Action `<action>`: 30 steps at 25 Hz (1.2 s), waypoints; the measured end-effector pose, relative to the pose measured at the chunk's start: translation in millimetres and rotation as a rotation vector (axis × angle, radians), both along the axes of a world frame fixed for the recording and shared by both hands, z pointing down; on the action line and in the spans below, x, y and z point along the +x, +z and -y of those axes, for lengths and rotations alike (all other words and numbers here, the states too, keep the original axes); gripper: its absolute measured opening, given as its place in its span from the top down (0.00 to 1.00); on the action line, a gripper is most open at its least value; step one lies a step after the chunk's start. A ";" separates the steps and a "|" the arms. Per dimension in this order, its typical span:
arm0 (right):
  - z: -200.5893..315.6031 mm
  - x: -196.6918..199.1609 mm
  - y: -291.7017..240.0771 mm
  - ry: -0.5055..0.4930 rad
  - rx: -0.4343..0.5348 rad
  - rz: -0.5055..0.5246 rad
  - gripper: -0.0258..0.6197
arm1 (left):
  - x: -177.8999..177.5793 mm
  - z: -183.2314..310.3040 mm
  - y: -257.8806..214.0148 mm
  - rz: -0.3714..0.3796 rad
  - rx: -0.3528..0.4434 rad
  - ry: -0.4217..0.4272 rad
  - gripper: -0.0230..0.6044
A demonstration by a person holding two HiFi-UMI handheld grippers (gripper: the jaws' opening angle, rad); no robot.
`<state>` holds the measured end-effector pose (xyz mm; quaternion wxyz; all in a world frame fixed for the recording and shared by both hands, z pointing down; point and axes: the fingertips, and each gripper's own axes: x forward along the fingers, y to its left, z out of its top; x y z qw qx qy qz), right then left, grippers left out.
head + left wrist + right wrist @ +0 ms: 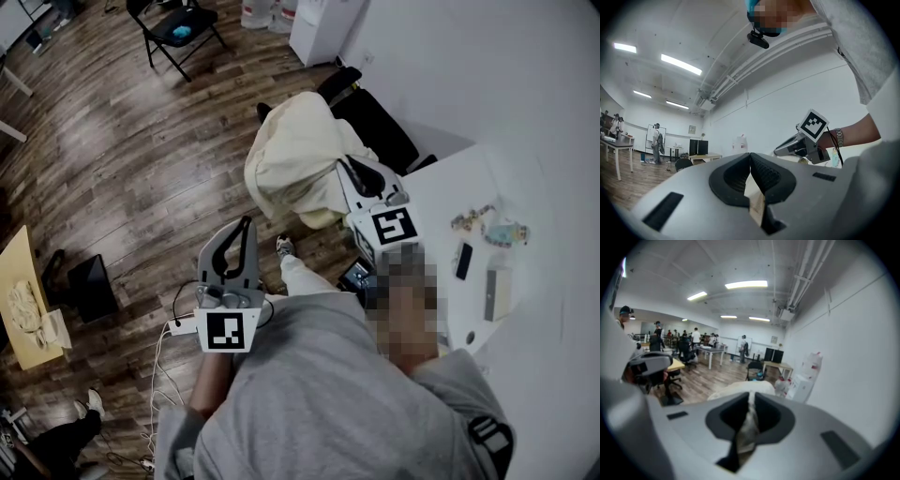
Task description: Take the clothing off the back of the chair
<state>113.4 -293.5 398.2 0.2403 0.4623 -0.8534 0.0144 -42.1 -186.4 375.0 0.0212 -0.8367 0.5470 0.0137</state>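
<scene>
In its own view, the right gripper [751, 398] pinches clothing [746, 427].

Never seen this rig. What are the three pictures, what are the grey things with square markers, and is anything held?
No robot arm here: a person holds a two-jaw gripper in each hand; the marker cubes belong to them. The head view looks down from the person's head; the other two look along each gripper's jaws. The right gripper is shut on the cream garment draped over the black chair. The left gripper has its jaws together. A white table with small items stands beside.
</scene>
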 end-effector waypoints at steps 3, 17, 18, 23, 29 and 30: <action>-2.8 -0.1 -5.0 0.003 0.013 -0.002 0.87 | -3.1 -4.8 0.1 0.002 -0.004 -0.001 0.90; -20.4 -17.1 -28.9 0.009 0.074 -0.001 0.87 | -27.0 -28.6 -13.4 0.008 0.040 -0.012 0.90; -21.5 -18.5 -29.9 0.008 0.076 -0.001 0.87 | -28.6 -30.2 -13.0 0.010 0.038 -0.013 0.90; -24.8 -21.2 -35.1 0.009 0.094 -0.005 0.87 | -33.9 -37.4 -13.2 0.020 0.040 -0.015 0.90; -26.7 -24.2 -43.9 0.012 0.114 -0.009 0.87 | -40.6 -42.7 -16.2 0.005 0.048 -0.023 0.90; -27.2 -23.9 -45.5 0.013 0.118 -0.007 0.87 | -40.8 -43.5 -16.3 0.005 0.048 -0.024 0.90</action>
